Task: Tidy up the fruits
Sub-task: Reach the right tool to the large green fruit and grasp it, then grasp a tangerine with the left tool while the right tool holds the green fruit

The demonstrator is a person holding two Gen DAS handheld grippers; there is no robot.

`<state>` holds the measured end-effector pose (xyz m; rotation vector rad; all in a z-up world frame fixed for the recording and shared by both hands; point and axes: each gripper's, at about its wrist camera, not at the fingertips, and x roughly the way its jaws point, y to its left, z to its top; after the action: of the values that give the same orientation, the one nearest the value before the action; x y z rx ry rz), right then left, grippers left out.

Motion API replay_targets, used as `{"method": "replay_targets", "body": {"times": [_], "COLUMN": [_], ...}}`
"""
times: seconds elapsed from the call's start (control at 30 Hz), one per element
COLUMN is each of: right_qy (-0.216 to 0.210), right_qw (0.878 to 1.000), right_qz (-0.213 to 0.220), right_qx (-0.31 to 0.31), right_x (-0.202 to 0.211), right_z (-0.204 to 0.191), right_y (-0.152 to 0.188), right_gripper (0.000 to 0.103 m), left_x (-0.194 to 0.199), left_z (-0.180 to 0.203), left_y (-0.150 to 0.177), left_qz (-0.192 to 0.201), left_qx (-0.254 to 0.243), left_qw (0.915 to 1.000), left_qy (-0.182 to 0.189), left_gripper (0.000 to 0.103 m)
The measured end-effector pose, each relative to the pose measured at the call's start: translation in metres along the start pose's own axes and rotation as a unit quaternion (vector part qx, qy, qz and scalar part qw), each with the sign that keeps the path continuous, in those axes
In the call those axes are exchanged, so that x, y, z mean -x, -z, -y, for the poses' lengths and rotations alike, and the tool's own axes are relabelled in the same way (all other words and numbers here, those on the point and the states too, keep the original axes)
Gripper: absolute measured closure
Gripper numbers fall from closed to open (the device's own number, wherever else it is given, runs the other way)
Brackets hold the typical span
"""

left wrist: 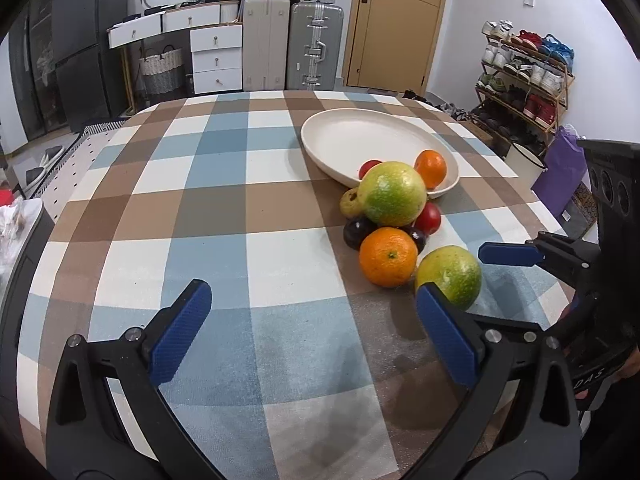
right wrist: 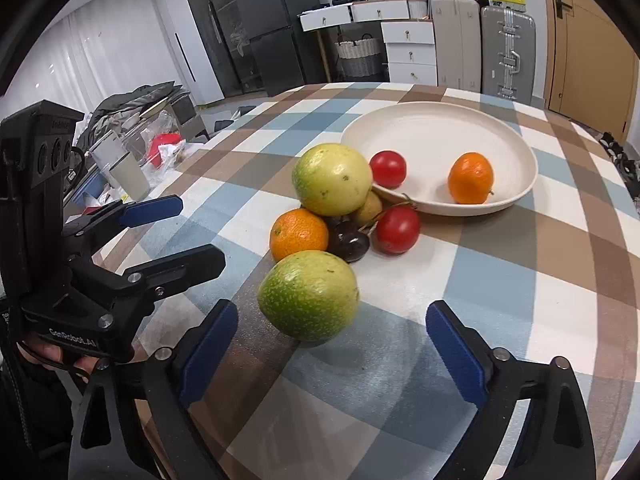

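Note:
A cream plate [left wrist: 352,136] [right wrist: 432,128] holds an orange [left wrist: 431,168] [right wrist: 470,178] and a red fruit [left wrist: 369,168] [right wrist: 387,169]. In front of it lies a pile: a big green-yellow fruit [left wrist: 392,194] [right wrist: 331,179], an orange [left wrist: 388,257] [right wrist: 298,234], dark plums [left wrist: 358,232] [right wrist: 348,240], a red fruit [left wrist: 429,218] [right wrist: 398,229], and a small yellow-green fruit [left wrist: 349,201] [right wrist: 370,207]. A second green fruit [left wrist: 449,276] [right wrist: 308,295] lies nearest. My left gripper [left wrist: 308,332] is open, left of the pile. My right gripper [right wrist: 332,352] is open, just before the near green fruit.
The table has a blue, brown and white checked cloth [left wrist: 240,216] [right wrist: 520,280]. The right gripper shows in the left wrist view [left wrist: 510,254]; the left gripper shows in the right wrist view [right wrist: 160,236]. Suitcases [left wrist: 292,44], drawers and a shoe rack [left wrist: 524,76] stand behind.

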<state>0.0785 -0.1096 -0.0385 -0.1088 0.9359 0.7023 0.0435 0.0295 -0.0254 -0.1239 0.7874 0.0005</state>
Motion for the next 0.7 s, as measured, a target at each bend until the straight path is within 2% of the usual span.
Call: {"method": "replay_targets", "body": {"times": [0.3,0.33,0.43,0.7], "right_qy": [-0.015,-0.017,-0.042,-0.048], "right_qw": [1.0,1.0,0.999,0.998], "right_qz": [-0.009,-0.01,-0.012,0.013], "right_qx": [-0.005,-0.006,-0.013,-0.035], "right_x": [-0.013,-0.014,-0.015,-0.001], "right_z": [-0.001,0.0,0.002,0.014], "right_y": [-0.005,-0.005,-0.004,-0.002], "right_gripper": [0.024,0.027,0.047,0.047], "left_x": [-0.005,-0.006,-0.01,-0.019], "left_z": [-0.017,-0.017,-0.019,-0.008], "left_y": [0.002,0.003,0.002,0.0], "left_qz": [-0.007,-0.008,-0.011,-0.019], "left_qx": [0.022,0.023,0.026,0.015], "left_qw": [0.9997,0.9997,0.9996,0.9997], "left_qy": [0.002,0.001,-0.002,-0.001], "left_gripper": [0.001,0.001,0.001,0.001]}}
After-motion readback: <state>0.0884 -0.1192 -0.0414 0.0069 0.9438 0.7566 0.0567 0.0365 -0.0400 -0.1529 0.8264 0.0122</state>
